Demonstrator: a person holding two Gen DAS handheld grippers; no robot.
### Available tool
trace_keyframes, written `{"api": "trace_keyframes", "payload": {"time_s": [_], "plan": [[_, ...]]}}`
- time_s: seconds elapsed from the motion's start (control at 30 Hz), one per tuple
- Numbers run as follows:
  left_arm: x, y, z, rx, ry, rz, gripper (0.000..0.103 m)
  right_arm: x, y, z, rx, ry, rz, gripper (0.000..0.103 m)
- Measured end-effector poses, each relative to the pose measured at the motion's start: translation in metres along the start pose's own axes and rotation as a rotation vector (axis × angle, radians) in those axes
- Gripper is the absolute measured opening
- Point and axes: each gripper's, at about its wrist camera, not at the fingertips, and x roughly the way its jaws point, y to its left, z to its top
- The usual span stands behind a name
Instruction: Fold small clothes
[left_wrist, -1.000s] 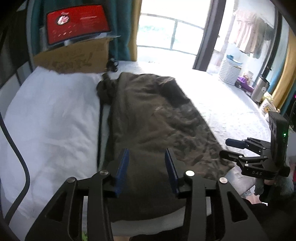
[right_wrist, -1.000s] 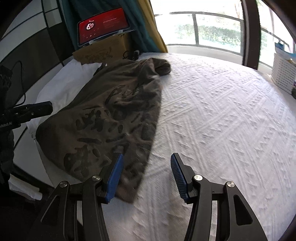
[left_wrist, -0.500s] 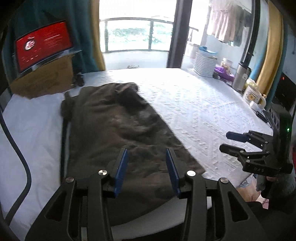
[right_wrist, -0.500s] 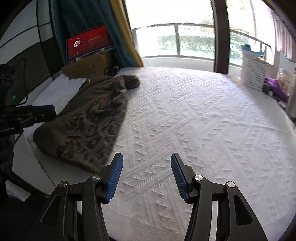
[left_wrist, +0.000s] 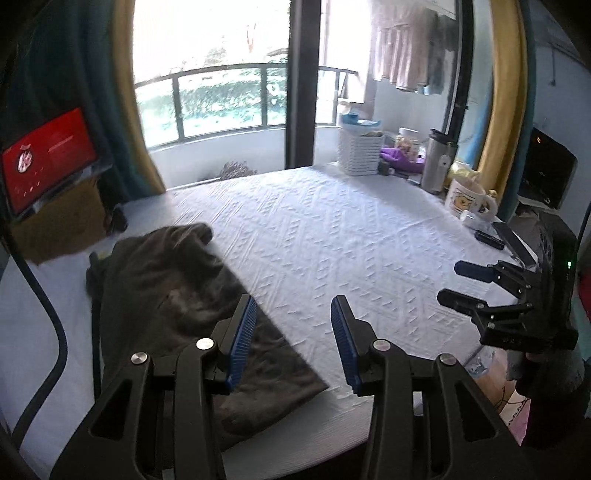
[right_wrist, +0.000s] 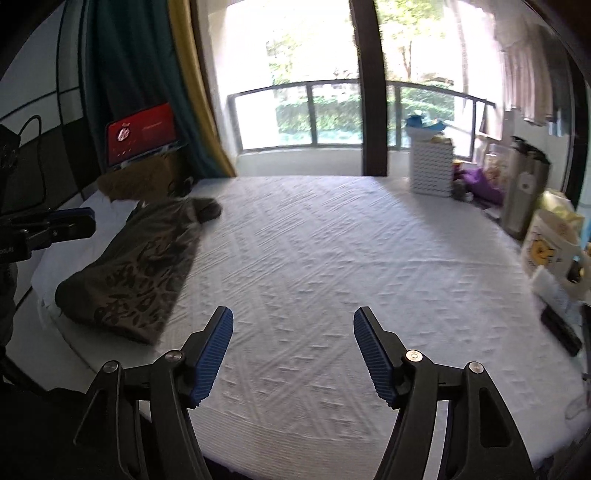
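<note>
Right hand-held gripper (right_wrist: 293, 352) jaws just widened, empty

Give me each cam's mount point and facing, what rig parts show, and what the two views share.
Left wrist: on the left hand-held gripper, looking across the white bed toward the balcony; open blue fingers, right hand-held gripper at right.
Right wrist: on the right hand-held gripper, jaws just opened wider, empty; the left one's tip at left edge.
Shared: bed, folded brown garment, red screen, white basket.
</note>
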Motion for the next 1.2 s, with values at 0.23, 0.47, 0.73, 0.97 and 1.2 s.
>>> {"api": "trace_keyframes", "payload": {"time_s": [0.23, 0.47, 0.73, 0.97, 1.2], "plan": [[-0.018, -0.022, 0.014, 0.021, -0.079, -0.035, 0.069, -0.026, -0.017, 0.001, 0.023, -0.044, -0.056, 0.071], [-0.038, -0.025, 0.018, 0.030, -0.151, -0.029, 0.070, -0.054, -0.019, 0.008, 0.018, -0.096, -0.094, 0.071], [-0.070, -0.017, 0.021, 0.015, -0.256, 0.006, 0.073, -0.098, -0.007, 0.026, 0.000, -0.200, -0.118, 0.082], [-0.095, -0.003, 0.020, -0.032, -0.324, 0.006, 0.074, -0.128, 0.016, 0.038, -0.037, -0.263, -0.127, 0.083], [-0.113, 0.002, 0.015, -0.041, -0.372, 0.015, 0.080, -0.147, 0.040, 0.045, -0.073, -0.308, -0.113, 0.086]]}}
